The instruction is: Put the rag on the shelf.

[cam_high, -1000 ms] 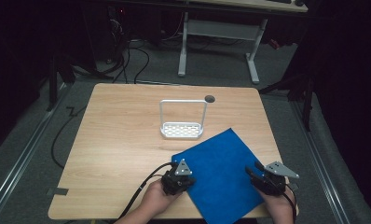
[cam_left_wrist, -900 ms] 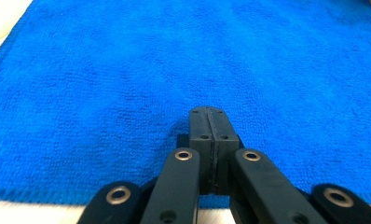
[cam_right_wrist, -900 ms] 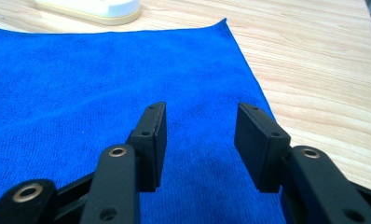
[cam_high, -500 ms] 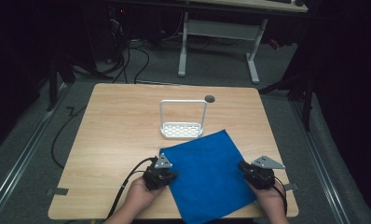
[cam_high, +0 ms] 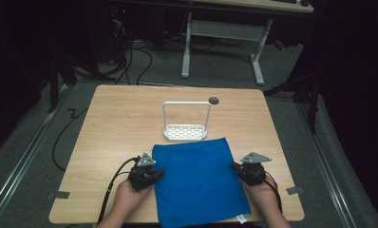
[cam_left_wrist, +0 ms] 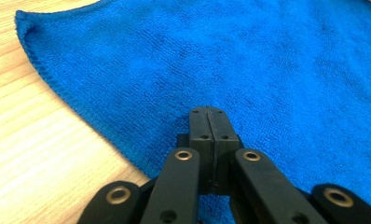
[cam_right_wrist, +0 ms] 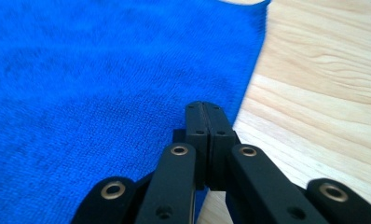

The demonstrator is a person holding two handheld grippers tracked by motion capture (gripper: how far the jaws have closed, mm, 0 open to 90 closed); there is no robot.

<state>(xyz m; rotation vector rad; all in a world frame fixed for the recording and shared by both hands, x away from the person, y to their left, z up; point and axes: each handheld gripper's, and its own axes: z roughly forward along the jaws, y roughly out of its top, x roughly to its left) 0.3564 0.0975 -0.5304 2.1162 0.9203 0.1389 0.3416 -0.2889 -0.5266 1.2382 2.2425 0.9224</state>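
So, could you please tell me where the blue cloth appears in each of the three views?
High view: blue cloth lies near the table's front edge, between both tools.
Left gripper view: spreads up and right, beyond the closed jaws.
Right gripper view: spreads up and left.
Shared landmark: the wooden table bordering it.

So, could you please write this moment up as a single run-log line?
cloth: flat on table | left gripper: shut, at cloth's left edge | right gripper: shut, at right edge | rack: beyond cloth

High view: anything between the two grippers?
Yes, the blue cloth spans the whole stretch between the left gripper and right gripper, lying flat on the table. High view shows it.
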